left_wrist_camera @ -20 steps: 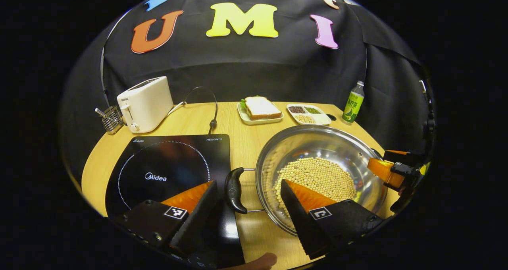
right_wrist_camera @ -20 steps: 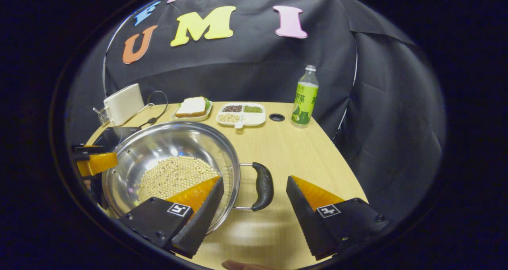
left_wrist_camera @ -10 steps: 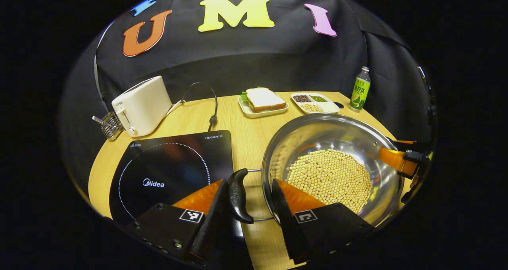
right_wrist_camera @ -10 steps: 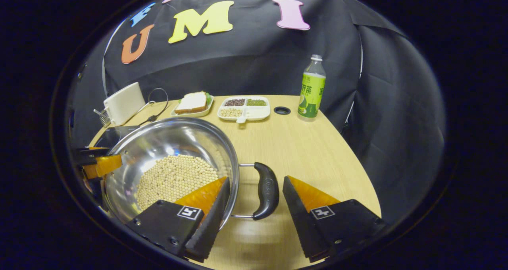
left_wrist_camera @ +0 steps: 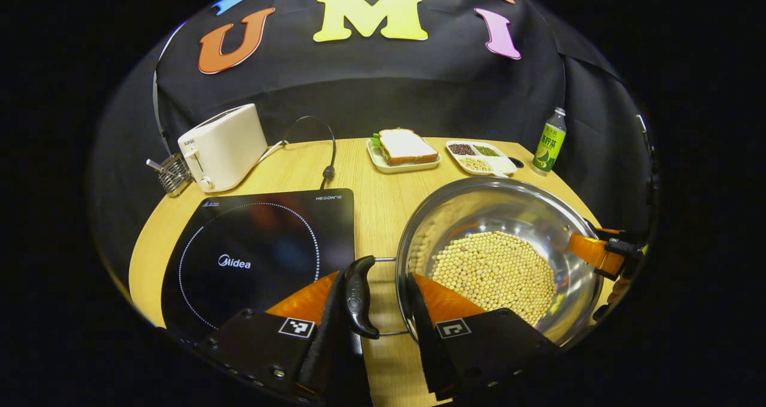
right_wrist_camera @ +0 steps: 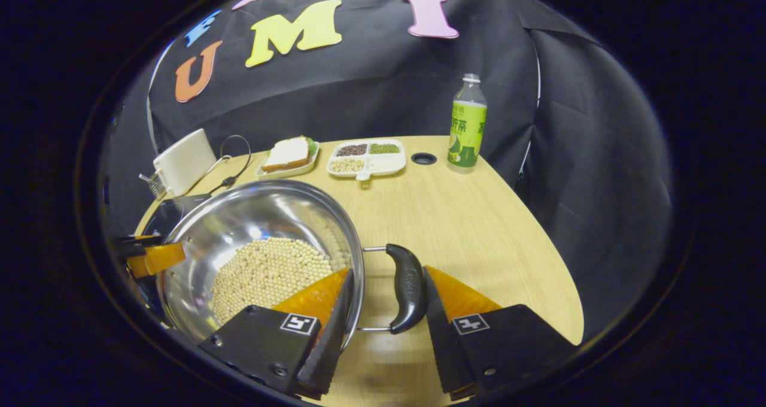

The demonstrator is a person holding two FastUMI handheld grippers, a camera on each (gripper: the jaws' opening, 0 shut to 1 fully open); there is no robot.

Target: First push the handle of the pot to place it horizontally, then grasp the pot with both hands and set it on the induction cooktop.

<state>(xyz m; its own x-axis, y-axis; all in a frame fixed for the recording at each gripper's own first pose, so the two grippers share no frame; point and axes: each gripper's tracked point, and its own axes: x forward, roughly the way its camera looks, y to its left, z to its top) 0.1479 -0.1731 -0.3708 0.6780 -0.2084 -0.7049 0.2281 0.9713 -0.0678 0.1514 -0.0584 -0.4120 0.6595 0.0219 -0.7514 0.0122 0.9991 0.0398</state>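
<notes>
Left gripper view shows the left gripper [left_wrist_camera: 376, 311] with its two fingers set around the left handle [left_wrist_camera: 358, 296] of the pot [left_wrist_camera: 499, 257]. One finger is on the outside of the black handle and the other sits on the pot side, over the rim. I cannot tell if both fingers squeeze it yet.

Right gripper view shows the right gripper [right_wrist_camera: 386, 311] doing much the same on the right handle [right_wrist_camera: 408, 287]. Its outer finger touches the black grip, but there is a gap on the pot side, so it looks partly open, not clenched.

The pot sits on the wooden table [right_wrist_camera: 479, 227], just right of the black induction cooktop [left_wrist_camera: 257, 251], near its edge but not on it. It holds a heap of soybeans [left_wrist_camera: 494, 272] (lots of little round ones).

What could go wrong? If one side grips loosely, the pot may tip when lifted and the beans will roll out. If one hand lifts faster, it tilts too. The metal rim could also bump the cooktop's edge if the pot stays low.
</notes>
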